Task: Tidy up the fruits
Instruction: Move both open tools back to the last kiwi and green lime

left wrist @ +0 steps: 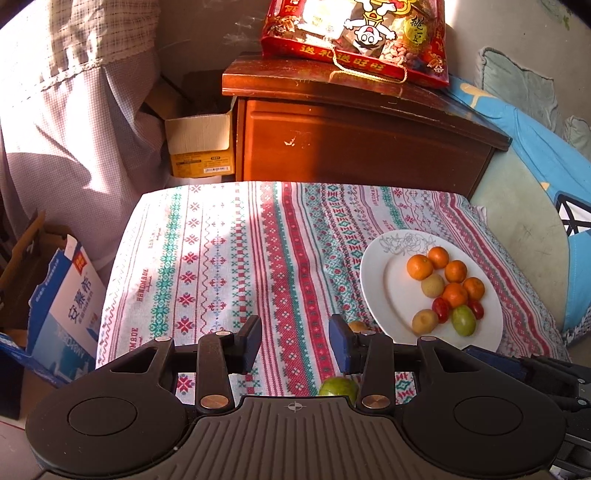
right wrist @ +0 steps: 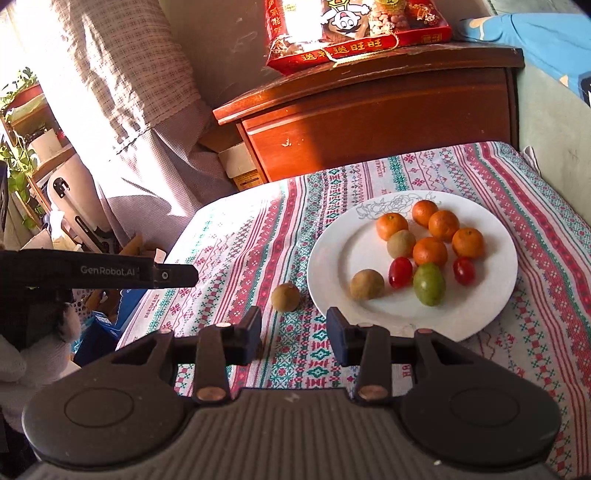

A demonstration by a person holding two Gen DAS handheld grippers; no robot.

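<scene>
Sunlit patterned tablecloth carries a white plate with five oranges, two brown fruits, two red ones and a green fruit, while one brown fruit lies on the cloth just beside the plate's rim and a second green fruit sits near my left gripper. Both my left gripper and my right gripper stand partly parted with nothing between the pads. Behind the cloth a wooden cabinet bears a red snack bag.

Oranges, brown fruits, red tomatoes and a green fruit fill the plate; one brown fruit lies just beside it.
</scene>
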